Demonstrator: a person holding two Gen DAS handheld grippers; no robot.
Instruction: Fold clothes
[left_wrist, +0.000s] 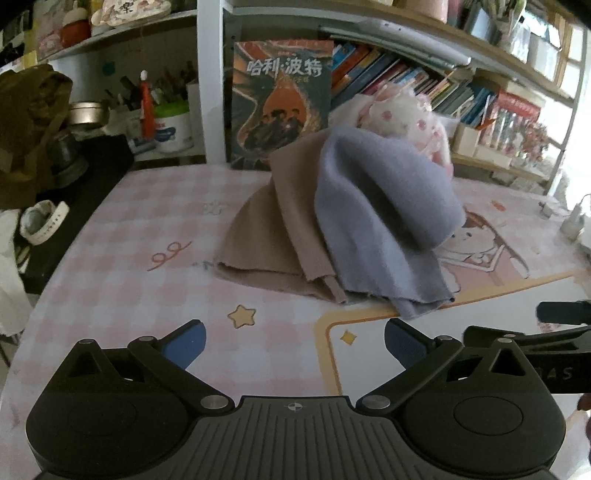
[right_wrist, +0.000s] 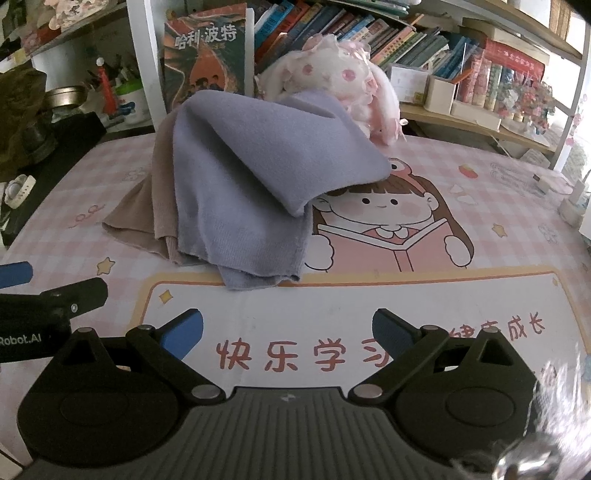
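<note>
Jaws of left gripper (left_wrist: 294, 345) and right gripper (right_wrist: 287, 332) gape empty before heaped cloths (right_wrist: 236, 173).

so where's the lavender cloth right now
In both views the lavender cloth is heaped mid-table, overlapping the tan cloth, its top leaning on the plush toy.

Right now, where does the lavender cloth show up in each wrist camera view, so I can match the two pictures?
Left wrist view: the lavender cloth sits right of centre, draped over the tan cloth.
Right wrist view: the lavender cloth sits left of centre, the tan cloth peeking out at its left.
Shared landmark: the upright book with the orange flame cover behind the pile.
</note>
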